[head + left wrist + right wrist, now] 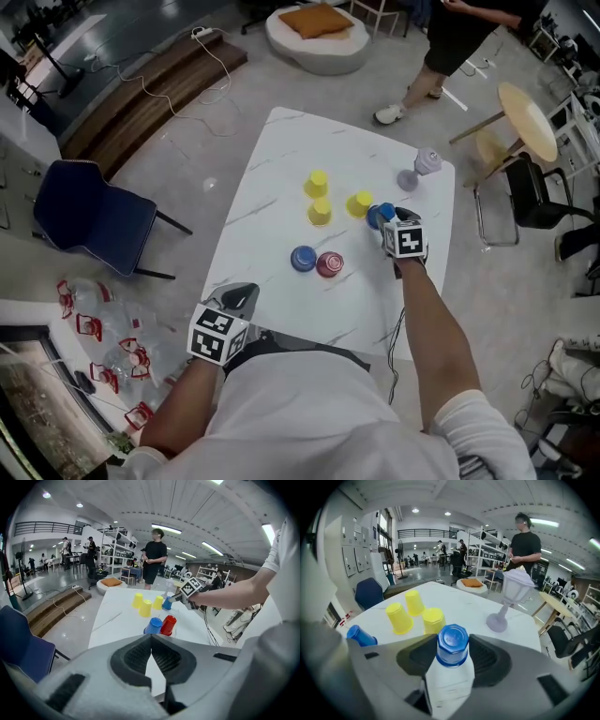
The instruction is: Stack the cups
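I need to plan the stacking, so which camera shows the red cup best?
The left gripper view: the red cup stands upside down and is seen from the side, full height, beside a blue cup. The head view shows it small and from above, mostly its base. The right gripper view does not show it.

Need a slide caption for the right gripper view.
Right claw grips an upside-down blue cup; three yellow cups and a lilac goblet sit beyond on the white table.

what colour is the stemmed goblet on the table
Pale lilac. The goblet shows best in the right gripper view.
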`<state>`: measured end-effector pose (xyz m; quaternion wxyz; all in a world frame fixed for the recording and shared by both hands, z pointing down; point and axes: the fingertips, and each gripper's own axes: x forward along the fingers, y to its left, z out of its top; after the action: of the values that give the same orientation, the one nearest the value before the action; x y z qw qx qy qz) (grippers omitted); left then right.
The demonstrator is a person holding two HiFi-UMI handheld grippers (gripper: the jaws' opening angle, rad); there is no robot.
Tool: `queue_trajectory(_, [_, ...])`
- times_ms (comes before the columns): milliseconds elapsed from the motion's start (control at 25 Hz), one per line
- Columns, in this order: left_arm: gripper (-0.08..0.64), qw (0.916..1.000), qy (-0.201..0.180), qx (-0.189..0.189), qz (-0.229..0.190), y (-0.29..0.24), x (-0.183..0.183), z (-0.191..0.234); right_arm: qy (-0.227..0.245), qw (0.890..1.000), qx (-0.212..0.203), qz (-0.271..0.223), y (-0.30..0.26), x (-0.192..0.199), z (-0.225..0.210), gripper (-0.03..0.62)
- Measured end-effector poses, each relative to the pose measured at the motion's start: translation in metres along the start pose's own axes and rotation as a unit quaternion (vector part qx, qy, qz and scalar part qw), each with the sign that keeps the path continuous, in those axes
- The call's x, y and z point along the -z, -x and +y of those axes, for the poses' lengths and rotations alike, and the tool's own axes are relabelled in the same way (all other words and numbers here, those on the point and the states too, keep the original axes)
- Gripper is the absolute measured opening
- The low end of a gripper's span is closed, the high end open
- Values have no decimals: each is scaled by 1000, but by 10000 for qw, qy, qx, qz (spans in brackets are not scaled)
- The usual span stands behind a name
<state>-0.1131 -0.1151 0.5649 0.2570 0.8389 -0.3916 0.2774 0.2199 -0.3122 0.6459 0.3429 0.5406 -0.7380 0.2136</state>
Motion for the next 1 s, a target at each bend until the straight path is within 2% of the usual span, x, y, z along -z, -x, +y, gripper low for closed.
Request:
queue_trajectory(200, [8,9998,-131,177,-25,-10,-10,-2,93,9982,-299,-507,45,-5,36,218])
queue_trajectory(320, [8,9992,-255,301,-49,-17,-19,-3,318,9966,-441,-612,71,6,62,218])
queue_trajectory(480, [8,9979,-429,480,-55,-24,-28,-9,753,9946,-541,-459,92,33,94,218])
queue_trajectory(720, [8,9960,-606,654,17,-25,-27,-18,1224,9904,-626,-137,96,70,128,218])
queue_trajectory(1000, [8,9958,-618,670,61,-23,-23,-19,1255,9897,-680,57,86,83,134,221])
